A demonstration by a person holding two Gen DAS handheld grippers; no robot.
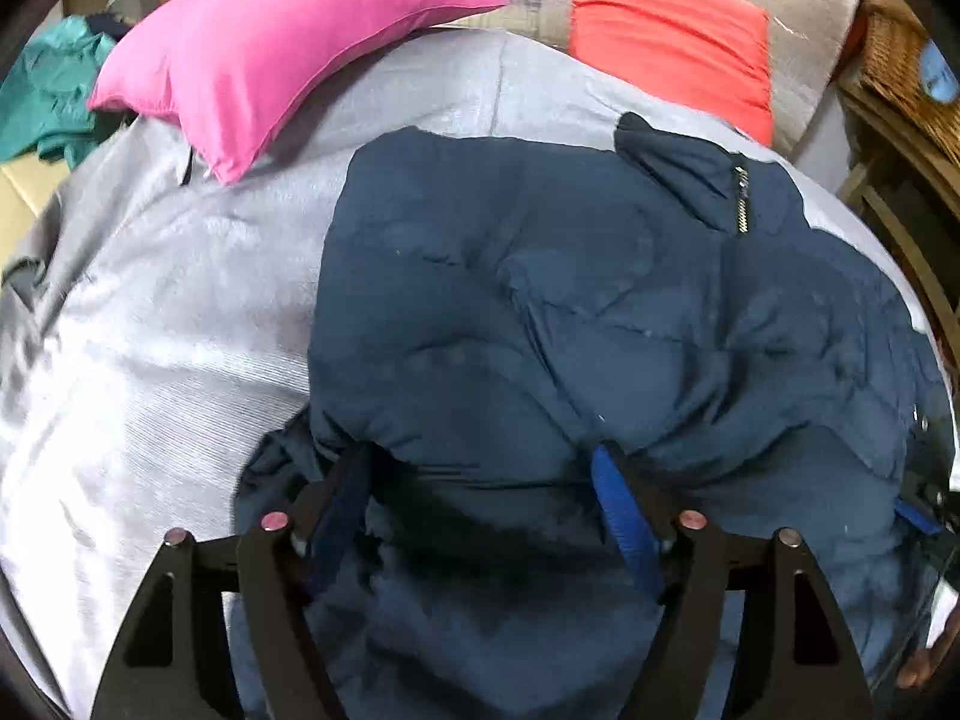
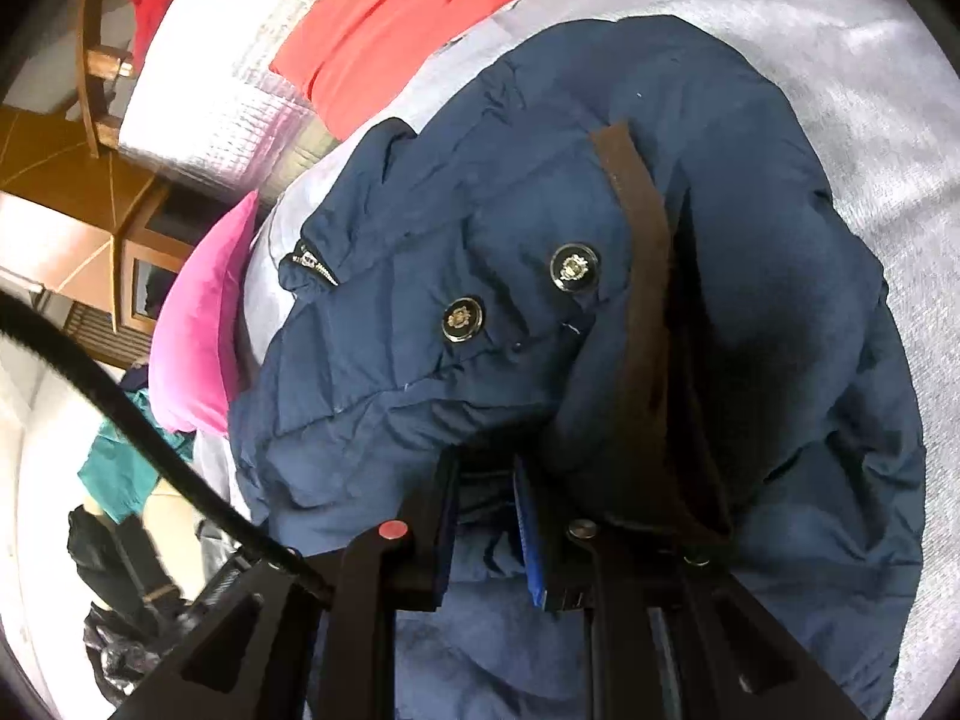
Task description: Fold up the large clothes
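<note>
A navy padded jacket (image 1: 540, 300) lies bunched on a grey bed cover (image 1: 150, 330), with its collar and zip (image 1: 741, 204) at the far end. My left gripper (image 1: 480, 468) stands wide, and its fingertips dig into a thick fold at the jacket's near edge and pinch it. In the right wrist view the jacket (image 2: 390, 390) shows two dark metal buttons (image 2: 576, 267) and a brown trim strip (image 2: 642, 252). My right gripper (image 2: 486, 480) is nearly closed, with a thin layer of navy fabric clamped between its blue pads (image 2: 531, 528).
A pink pillow (image 1: 252, 60) and a red pillow (image 1: 666, 42) lie at the head of the bed. Teal clothing (image 1: 42, 102) sits off the left side, and wooden furniture (image 1: 900, 138) stands at the right. A black cable (image 2: 120, 402) crosses the right wrist view.
</note>
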